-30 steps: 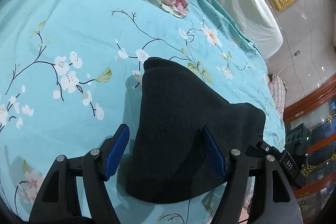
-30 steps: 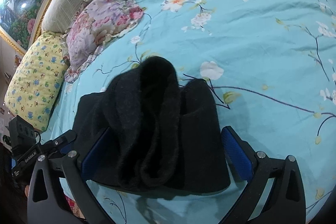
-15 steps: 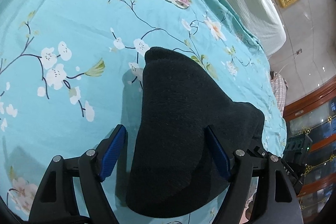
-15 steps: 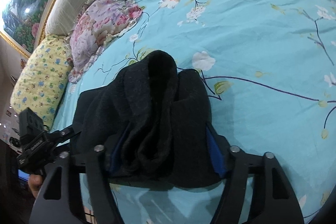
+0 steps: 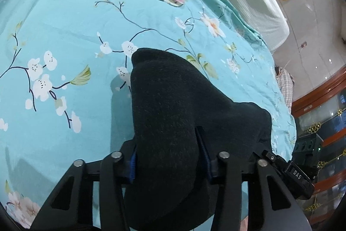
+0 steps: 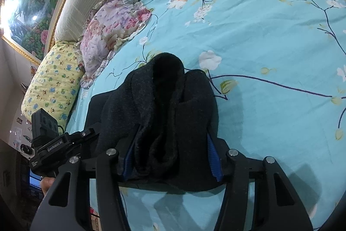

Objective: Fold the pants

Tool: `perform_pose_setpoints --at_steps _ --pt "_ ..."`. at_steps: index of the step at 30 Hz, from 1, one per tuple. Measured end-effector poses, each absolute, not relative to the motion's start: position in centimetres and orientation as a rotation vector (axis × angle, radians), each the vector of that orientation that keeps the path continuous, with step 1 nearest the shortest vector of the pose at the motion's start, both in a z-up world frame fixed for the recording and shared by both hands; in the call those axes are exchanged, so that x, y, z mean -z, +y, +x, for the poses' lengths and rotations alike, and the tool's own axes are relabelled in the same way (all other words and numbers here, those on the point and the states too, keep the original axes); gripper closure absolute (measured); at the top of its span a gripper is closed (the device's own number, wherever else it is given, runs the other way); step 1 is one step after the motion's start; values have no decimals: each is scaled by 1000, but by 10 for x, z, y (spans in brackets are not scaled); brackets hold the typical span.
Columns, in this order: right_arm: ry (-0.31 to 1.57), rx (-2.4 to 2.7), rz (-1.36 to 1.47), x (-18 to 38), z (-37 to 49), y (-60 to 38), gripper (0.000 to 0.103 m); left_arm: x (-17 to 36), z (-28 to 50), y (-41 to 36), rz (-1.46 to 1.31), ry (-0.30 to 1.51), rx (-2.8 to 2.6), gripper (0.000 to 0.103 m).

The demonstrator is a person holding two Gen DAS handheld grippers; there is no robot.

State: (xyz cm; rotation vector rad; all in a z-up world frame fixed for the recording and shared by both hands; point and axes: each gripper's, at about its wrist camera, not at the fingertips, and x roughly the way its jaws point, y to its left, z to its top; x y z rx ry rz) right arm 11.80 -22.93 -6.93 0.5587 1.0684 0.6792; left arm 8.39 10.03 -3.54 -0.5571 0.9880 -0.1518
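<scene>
Bright even indoor light, sharp centres, heavy fisheye warp w/ dark corner vignette.
Glare blows out the framed painting (image 6: 26,14) top left in right wrist view; soft shadows fall on the bedspread (image 5: 64,25) left of the pants (image 5: 173,112), whose black knit loses detail; edges bend & smear slightly.

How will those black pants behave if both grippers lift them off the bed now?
The black pants look thick and bunched, so they will probably sag between the left gripper and right gripper. The fuzzy knit likely resists slipping. Loose folds may unroll.
</scene>
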Motion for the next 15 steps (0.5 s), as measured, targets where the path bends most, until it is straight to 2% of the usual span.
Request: perform_pose_setpoints --at_steps 6,15 --pt "1057 -677 527 61 115 -225 51 20 73 95 -529 947 146 68" --pt "1020 -718 507 34 112 -210 54 -19 44 109 -528 851 132 68"
